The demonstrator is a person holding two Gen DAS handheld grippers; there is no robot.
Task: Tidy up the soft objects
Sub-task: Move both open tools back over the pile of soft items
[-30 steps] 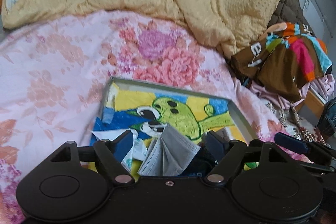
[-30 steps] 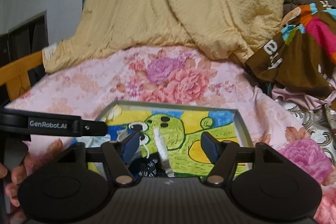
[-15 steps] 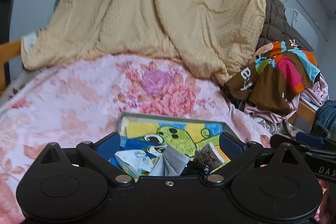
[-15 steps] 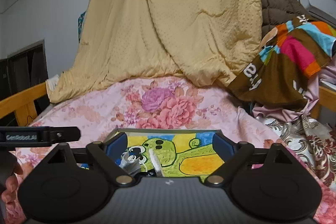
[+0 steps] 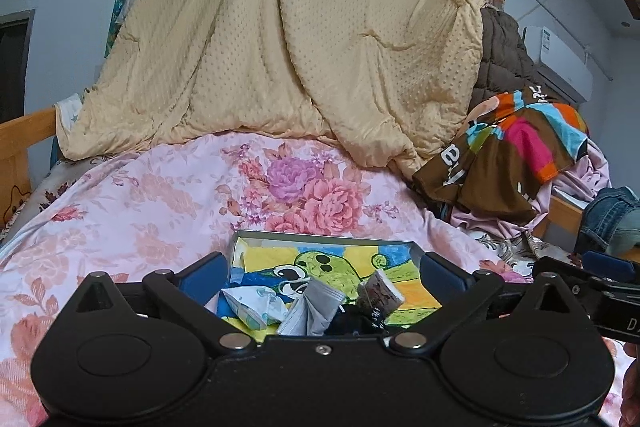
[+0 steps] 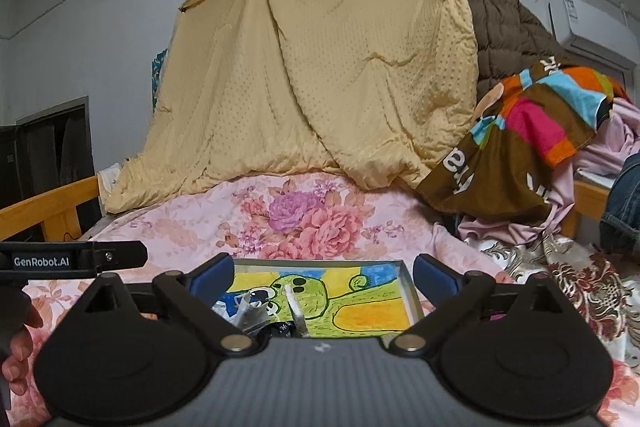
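Observation:
A metal tray (image 5: 320, 237) lined with a green cartoon drawing lies on the flowered bed. Inside it rest a grey face mask (image 5: 316, 307), a white packet (image 5: 252, 307), a brown-and-white roll (image 5: 378, 293) and a black cloth item (image 5: 352, 323). My left gripper (image 5: 322, 269) stands open just short of the tray, touching nothing. My right gripper (image 6: 323, 269) is beside it over the tray (image 6: 412, 291), its jaws still opening with nothing between them. The mask (image 6: 296, 311) shows edge-on there.
A yellow quilt (image 5: 300, 59) hangs behind the pink flowered sheet (image 5: 160, 195). A brown multicoloured garment (image 5: 508, 155), a brown padded jacket (image 5: 500, 55) and jeans (image 5: 612, 211) pile up at right. A wooden bed rail (image 6: 48, 207) runs at left. A hand (image 6: 16, 347) holds the left tool.
Both grippers have drawn back and risen from the tray, and their jaws have spread wide. The mask and other items stay in the tray.

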